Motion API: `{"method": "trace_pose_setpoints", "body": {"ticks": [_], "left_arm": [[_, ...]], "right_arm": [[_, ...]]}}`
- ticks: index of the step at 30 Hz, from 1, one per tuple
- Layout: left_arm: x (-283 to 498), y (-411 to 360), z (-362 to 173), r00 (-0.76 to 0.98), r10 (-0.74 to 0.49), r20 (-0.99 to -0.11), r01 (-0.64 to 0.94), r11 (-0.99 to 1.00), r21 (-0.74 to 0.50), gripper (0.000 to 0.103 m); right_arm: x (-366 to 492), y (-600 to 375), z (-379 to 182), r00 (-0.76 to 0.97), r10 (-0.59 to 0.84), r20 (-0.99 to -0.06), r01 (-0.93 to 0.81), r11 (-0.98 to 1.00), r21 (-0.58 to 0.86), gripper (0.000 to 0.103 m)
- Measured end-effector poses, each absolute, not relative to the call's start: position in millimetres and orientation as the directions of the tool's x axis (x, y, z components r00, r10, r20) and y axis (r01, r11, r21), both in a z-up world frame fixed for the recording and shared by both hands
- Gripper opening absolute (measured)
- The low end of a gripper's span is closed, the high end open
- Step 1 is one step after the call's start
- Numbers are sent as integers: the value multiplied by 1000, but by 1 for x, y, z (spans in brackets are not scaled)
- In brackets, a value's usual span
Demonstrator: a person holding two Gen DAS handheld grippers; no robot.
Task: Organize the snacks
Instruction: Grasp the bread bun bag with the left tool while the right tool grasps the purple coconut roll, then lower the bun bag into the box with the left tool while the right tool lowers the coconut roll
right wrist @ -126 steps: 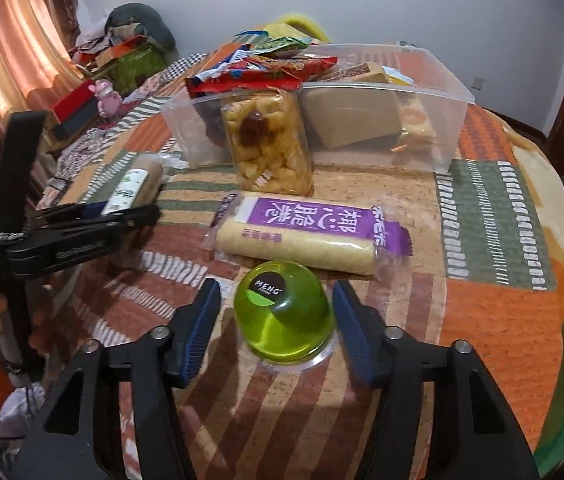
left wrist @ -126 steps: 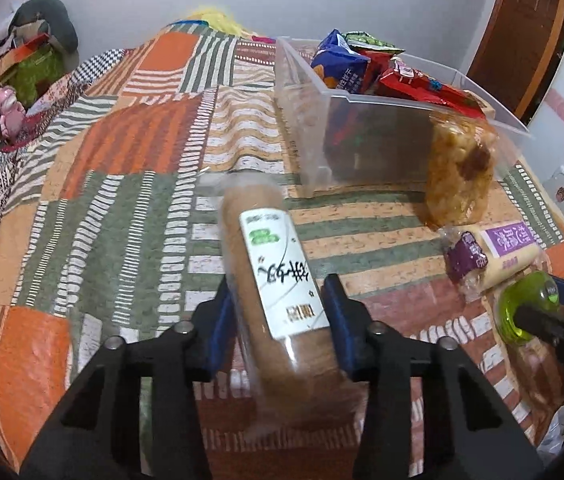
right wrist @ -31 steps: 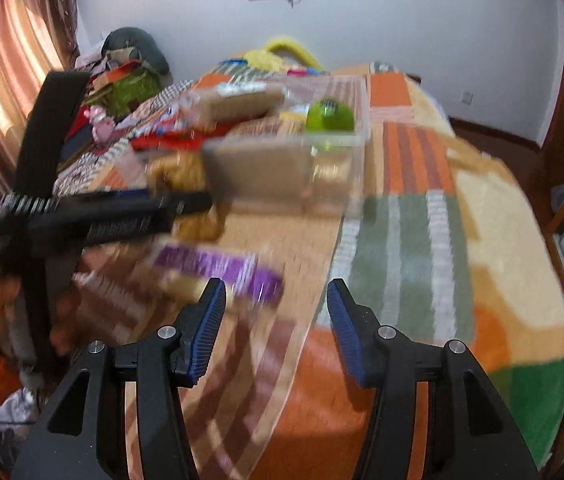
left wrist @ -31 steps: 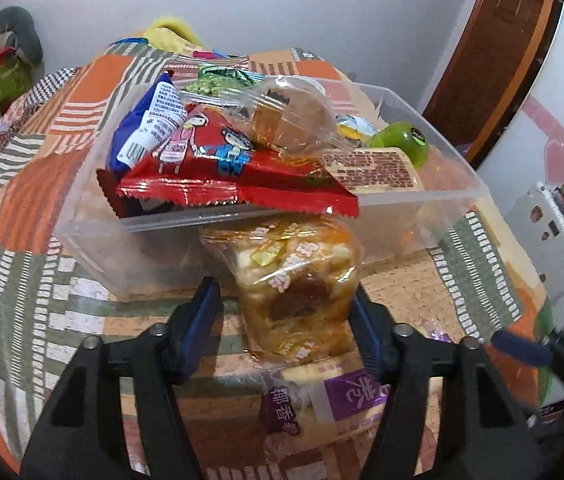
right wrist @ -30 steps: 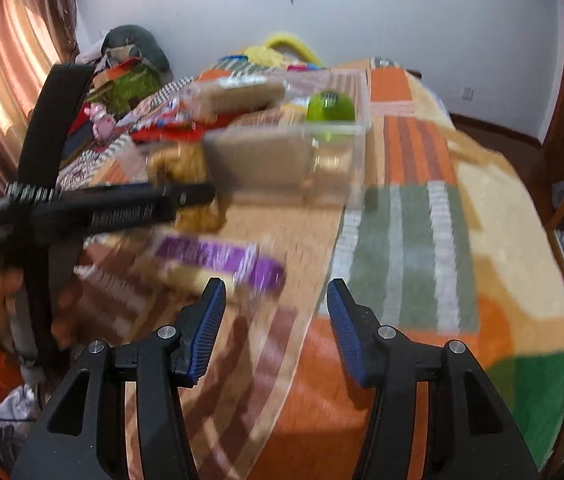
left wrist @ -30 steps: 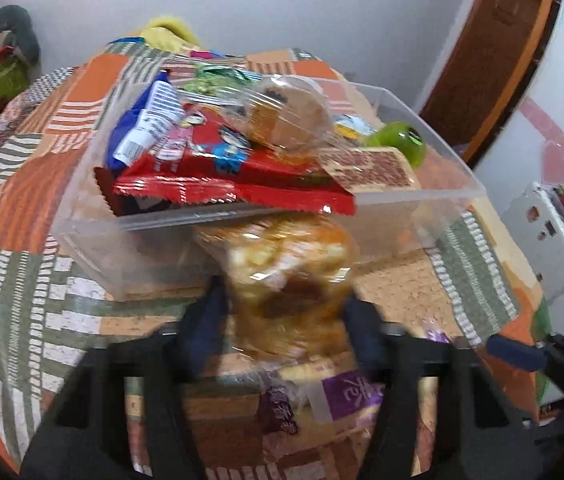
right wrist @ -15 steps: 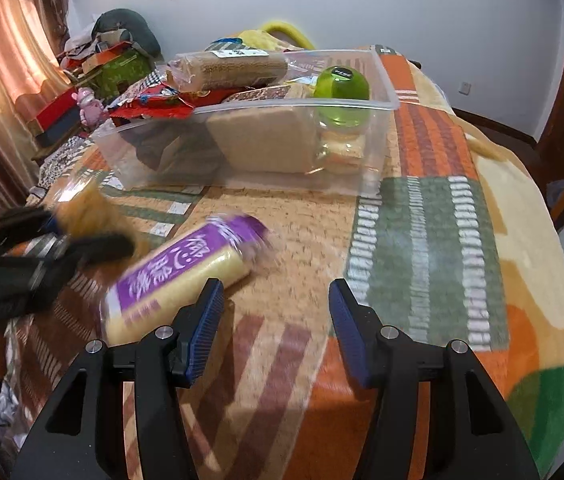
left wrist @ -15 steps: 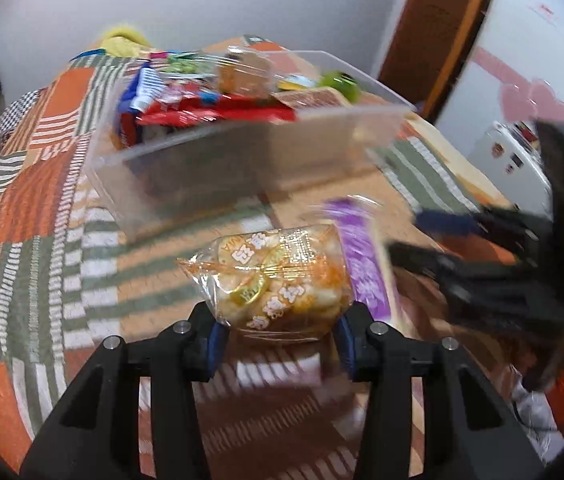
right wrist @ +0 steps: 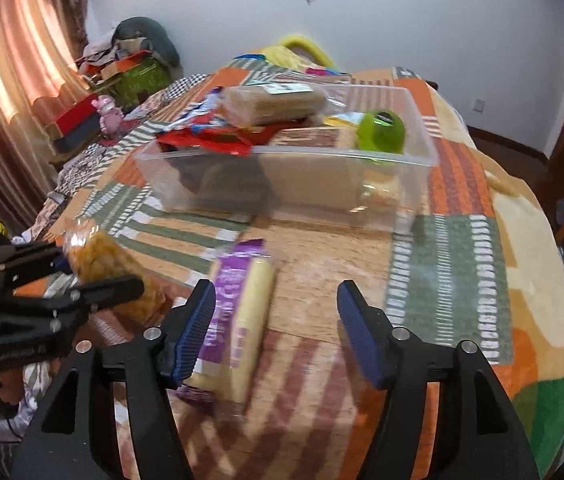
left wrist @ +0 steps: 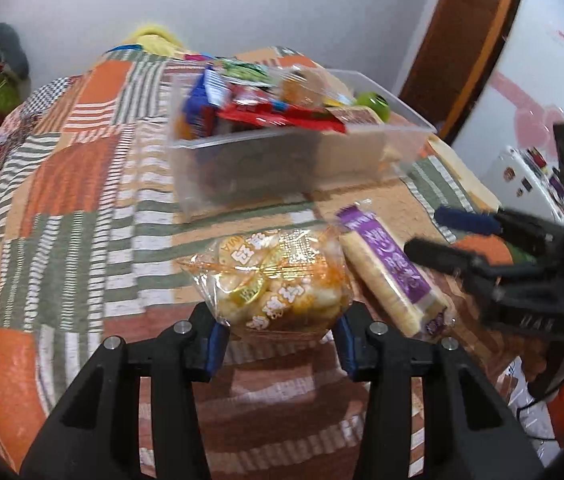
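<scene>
Lifted since before: orange-print snack bag (left wrist: 277, 280), left gripper (left wrist: 277, 340) clamping | right gripper (right wrist: 275, 328) opening, unloaded

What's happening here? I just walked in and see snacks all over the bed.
A person is sorting snacks into a clear bin. The left gripper is shut on a bag of puffs, held short of the bin. The right gripper is opening, its pads not pressing the purple pack on the blanket.

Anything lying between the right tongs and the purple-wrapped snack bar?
Nothing visible. The purple-wrapped snack bar lies on the blanket, partly between the opening jaws of the right tongs, near the left finger. The left tongs hold the orange snack bag alongside it.
</scene>
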State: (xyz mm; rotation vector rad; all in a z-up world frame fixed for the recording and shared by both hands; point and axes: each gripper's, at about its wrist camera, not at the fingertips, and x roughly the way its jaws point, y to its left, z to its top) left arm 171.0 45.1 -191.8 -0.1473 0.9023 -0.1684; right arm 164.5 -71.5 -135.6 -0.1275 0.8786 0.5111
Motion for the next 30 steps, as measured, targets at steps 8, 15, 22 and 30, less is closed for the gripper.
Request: {"method": "trace_pose_setpoints", "body": {"ticks": [8, 15, 22, 30], "left_arm": [[164, 54, -190, 611, -193, -768, 64, 979, -196, 44], [168, 44, -190, 612, -201, -765, 82, 978, -191, 44], [180, 42, -165, 658, -192, -728, 95, 980, -173, 44], [203, 47, -133, 713, -185, -677, 91, 981, -173, 44]], "right_arm": [[168, -45, -169, 466, 344, -815, -489, 868, 86, 61], [165, -44, -167, 494, 330, -804, -500, 864, 48, 42], [162, -67, -148, 530, 361, -767, -470, 878, 89, 42], [169, -86, -95, 655, 381, -652, -442, 894, 79, 42]]}}
